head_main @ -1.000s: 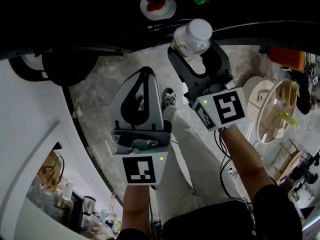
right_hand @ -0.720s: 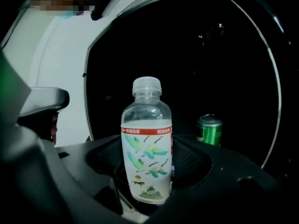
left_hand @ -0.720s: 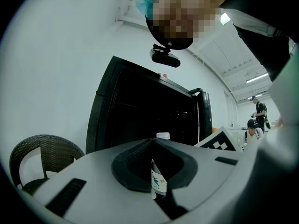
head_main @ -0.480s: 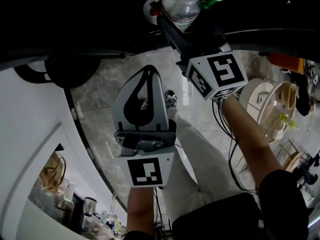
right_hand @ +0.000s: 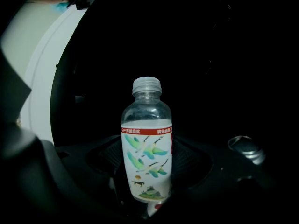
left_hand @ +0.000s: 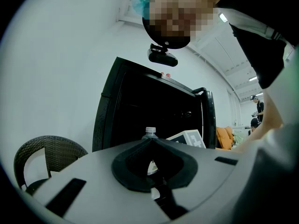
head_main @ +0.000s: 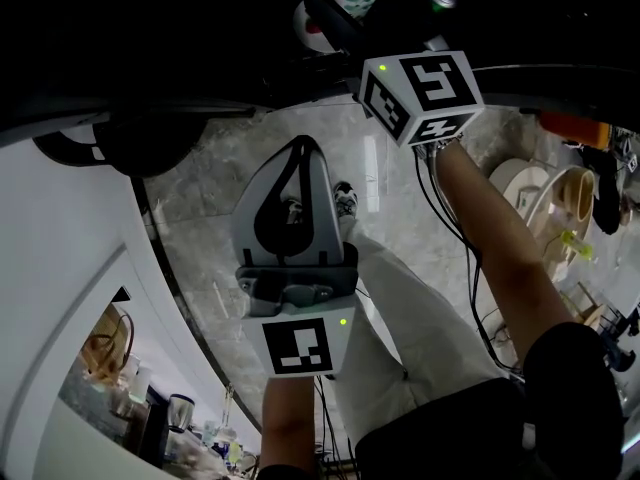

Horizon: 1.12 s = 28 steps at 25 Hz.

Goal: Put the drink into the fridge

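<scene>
Nearby, left gripper [head_main: 298, 153]: jaws pressed together with nothing between them, held level over the marble floor [head_main: 200, 183], taking no part in the carry.
Right arm: stretched forward and away from the body, reaching to the dark top of the head view.
Right gripper [right_hand: 145, 176]: jaws pinching the bottle low on its body, around the printed label.
Bottle [right_hand: 146, 139]: upright and capped, a clear plastic body with a bird-print label. It is in the air in the right gripper, at the fridge's dark opening. It is not set down.
Fridge [left_hand: 135, 111]: a black cabinet with a very dark inside. I cannot tell whether the bottle has passed the shelf edge.
Can [right_hand: 245, 147]: it stands deeper in the fridge, just beside the bottle's path on the right.
Step in hand: probably carrying the bottle in to find a free spot on the shelf.
Risk, collision: the bottle or a jaw could clip the can and tip it, because the two are close and the interior is dim.
Risk, tilt: the grip sits low, so a bump on the cap could lever the bottle over between the pads.
Risk, early release: opening the jaws before the base rests flat would let the bottle drop or topple.
</scene>
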Each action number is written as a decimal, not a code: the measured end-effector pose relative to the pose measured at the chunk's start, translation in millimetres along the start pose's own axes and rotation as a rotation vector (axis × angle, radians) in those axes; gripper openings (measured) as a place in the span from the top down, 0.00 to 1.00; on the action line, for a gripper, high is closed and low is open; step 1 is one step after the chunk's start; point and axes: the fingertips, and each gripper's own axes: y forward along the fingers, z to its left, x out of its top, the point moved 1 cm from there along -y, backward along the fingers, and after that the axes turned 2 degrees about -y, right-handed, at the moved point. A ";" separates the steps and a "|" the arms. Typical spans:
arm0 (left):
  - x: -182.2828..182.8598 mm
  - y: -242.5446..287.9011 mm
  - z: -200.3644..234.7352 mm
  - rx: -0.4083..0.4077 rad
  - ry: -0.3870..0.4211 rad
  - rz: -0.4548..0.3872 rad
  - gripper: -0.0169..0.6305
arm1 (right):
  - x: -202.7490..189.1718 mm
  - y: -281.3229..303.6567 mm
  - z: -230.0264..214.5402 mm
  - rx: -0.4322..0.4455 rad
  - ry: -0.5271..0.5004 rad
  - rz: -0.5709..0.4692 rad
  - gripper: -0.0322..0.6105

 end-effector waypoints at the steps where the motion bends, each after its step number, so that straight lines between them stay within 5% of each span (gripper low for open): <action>1: -0.6 -1.0 1.3 0.000 0.000 0.001 0.96 | -1.4 3.3 0.7 -0.001 -0.001 -0.001 0.47; 28: -21.4 -10.2 -8.3 0.003 -0.006 0.045 0.96 | -30.4 15.5 -1.8 0.009 -0.020 0.032 0.47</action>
